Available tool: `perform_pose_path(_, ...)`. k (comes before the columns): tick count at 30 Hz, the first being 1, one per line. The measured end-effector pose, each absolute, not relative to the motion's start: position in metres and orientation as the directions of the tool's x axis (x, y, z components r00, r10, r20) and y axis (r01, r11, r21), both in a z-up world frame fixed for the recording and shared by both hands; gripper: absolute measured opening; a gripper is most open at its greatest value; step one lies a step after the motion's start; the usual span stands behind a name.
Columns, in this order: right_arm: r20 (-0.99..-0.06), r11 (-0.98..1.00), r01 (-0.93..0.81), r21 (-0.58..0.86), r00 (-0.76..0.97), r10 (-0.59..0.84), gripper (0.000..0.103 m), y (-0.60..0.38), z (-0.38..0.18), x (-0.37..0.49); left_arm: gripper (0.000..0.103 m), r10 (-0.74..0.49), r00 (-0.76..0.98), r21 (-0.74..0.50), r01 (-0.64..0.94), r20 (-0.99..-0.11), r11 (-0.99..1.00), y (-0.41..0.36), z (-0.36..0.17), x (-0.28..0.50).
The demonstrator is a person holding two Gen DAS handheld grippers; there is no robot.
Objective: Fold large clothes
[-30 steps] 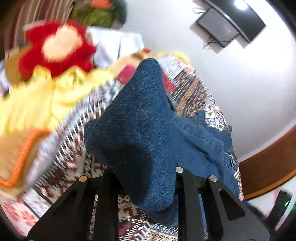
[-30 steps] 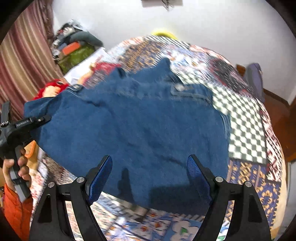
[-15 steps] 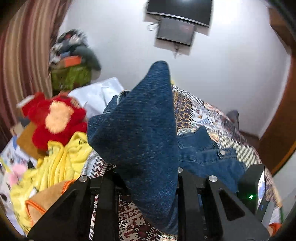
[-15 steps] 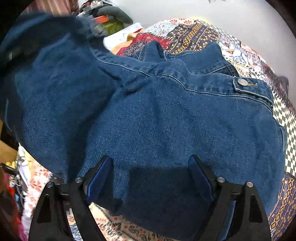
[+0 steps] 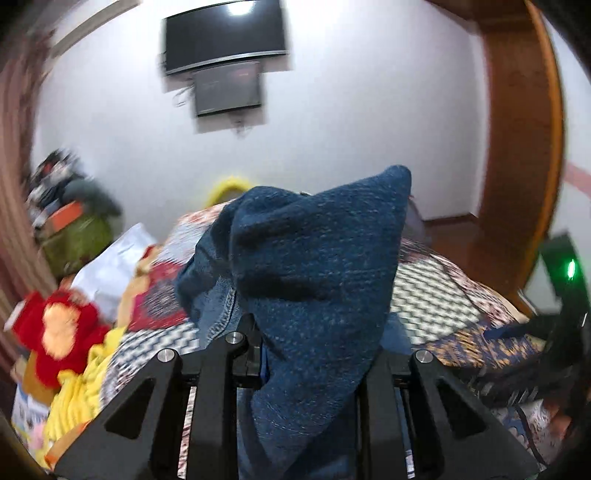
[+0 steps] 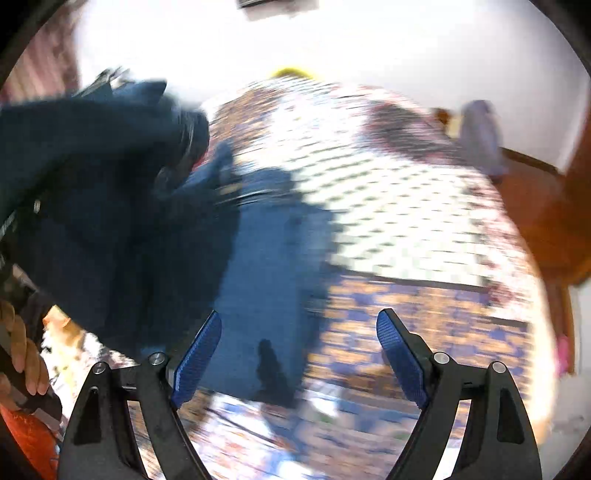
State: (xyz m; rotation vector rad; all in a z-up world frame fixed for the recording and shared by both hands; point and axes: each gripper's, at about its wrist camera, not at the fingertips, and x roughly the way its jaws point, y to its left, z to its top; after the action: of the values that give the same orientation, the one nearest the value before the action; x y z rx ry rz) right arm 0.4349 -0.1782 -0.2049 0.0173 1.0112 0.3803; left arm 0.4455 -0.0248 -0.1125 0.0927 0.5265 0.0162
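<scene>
Between the left gripper (image 5: 317, 354) fingers: a thick bunch of blue denim jacket (image 5: 317, 266), clamped, standing up in a peak above the jaws and hanging down below them. Rest of the jacket trails down onto the patterned bedspread (image 5: 436, 280) behind.

Right gripper (image 6: 297, 354): blue-padded fingers (image 6: 197, 354) spread wide, nothing between them, hovering over the bedspread (image 6: 399, 229). From that camera the jacket (image 6: 110, 206) fills the left side, lifted, with one lighter part lying flat on the bed just ahead of the left pad. Frame is heavily motion-blurred.

Writing/labels: nothing readable anywhere; too blurred.

Containers: none I can make out with contents. A pile of stuff sits at far left by the striped curtain (image 5: 14, 229), details unclear.

Other: red plush toy (image 5: 55, 332) and yellow cloth (image 5: 77, 391) at the bed's left edge, white bag (image 5: 114, 266) behind them, wall TV (image 5: 225, 35) with a smaller dark panel below, wooden door frame (image 5: 517, 140) at right.
</scene>
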Motion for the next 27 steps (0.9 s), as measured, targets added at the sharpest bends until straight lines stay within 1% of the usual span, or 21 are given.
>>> perform_pose_path(3,-0.832,0.961,-0.240,0.138,0.498,0.244,0.085,-0.222,-0.198,0.430,0.020,-0.006,0.846,0.167,0.112,-0.532,0.980,-0.071,-0.130,0.453)
perform_pose_path(5,-0.837,0.969,-0.214,0.119,0.503,0.214,0.085,-0.240,-0.197,0.423,0.020,-0.028,0.816,0.210,0.181,-0.578,0.961,-0.095,-0.148,0.455)
perform_pose_path(7,-0.838,0.974,-0.201,0.108,0.508,0.197,0.085,-0.254,-0.196,0.413,0.020,-0.042,0.762,0.227,0.244,-0.646,0.943,-0.114,-0.172,0.457)
perform_pose_path(10,-0.839,0.976,-0.200,0.088,0.513,0.181,0.085,-0.269,-0.196,0.398,0.021,-0.021,0.677,0.256,0.307,-0.736,0.917,-0.128,-0.204,0.457)
perform_pose_path(12,-0.837,0.976,-0.205,0.075,0.519,0.173,0.085,-0.275,-0.194,0.390,0.022,0.010,0.657,0.294,0.324,-0.753,0.899,-0.131,-0.215,0.450)
perform_pose_path(13,-0.837,0.975,-0.210,0.068,0.520,0.170,0.085,-0.275,-0.193,0.388,0.028,0.022,0.657,0.315,0.332,-0.753,0.889,-0.131,-0.218,0.446)
perform_pose_path(14,-0.836,0.974,-0.216,0.061,0.522,0.168,0.085,-0.274,-0.192,0.386,0.043,0.024,0.654,0.328,0.348,-0.756,0.878,-0.132,-0.219,0.442)
perform_pose_path(15,-0.834,0.973,-0.223,0.055,0.526,0.168,0.085,-0.273,-0.190,0.384,0.051,-0.009,0.632,0.298,0.378,-0.775,0.877,-0.130,-0.217,0.438)
perform_pose_path(16,-0.830,0.972,-0.230,0.052,0.531,0.169,0.085,-0.271,-0.187,0.381,0.062,-0.037,0.613,0.265,0.393,-0.789,0.880,-0.129,-0.215,0.434)
perform_pose_path(17,-0.827,0.971,-0.235,0.051,0.535,0.172,0.085,-0.270,-0.187,0.380,0.069,-0.084,0.587,0.207,0.412,-0.805,0.887,-0.125,-0.212,0.429)
perform_pose_path(20,-0.815,0.966,-0.250,0.061,0.547,0.193,0.085,-0.262,-0.178,0.375,0.070,-0.136,0.551,0.129,0.415,-0.823,0.901,-0.118,-0.204,0.414)
perform_pose_path(22,-0.803,0.958,-0.272,0.090,0.549,0.232,0.085,-0.255,-0.171,0.371,0.072,-0.147,0.554,0.112,0.407,-0.820,0.907,-0.110,-0.196,0.404)
perform_pose_path(25,-0.791,0.945,-0.306,0.118,0.546,0.276,0.085,-0.242,-0.164,0.369,0.081,-0.159,0.575,0.080,0.367,-0.802,0.927,-0.083,-0.173,0.393)
perform_pose_path(27,-0.783,0.933,-0.335,0.131,0.542,0.304,0.085,-0.229,-0.160,0.370,0.085,-0.156,0.603,0.074,0.339,-0.782,0.938,-0.063,-0.158,0.389)
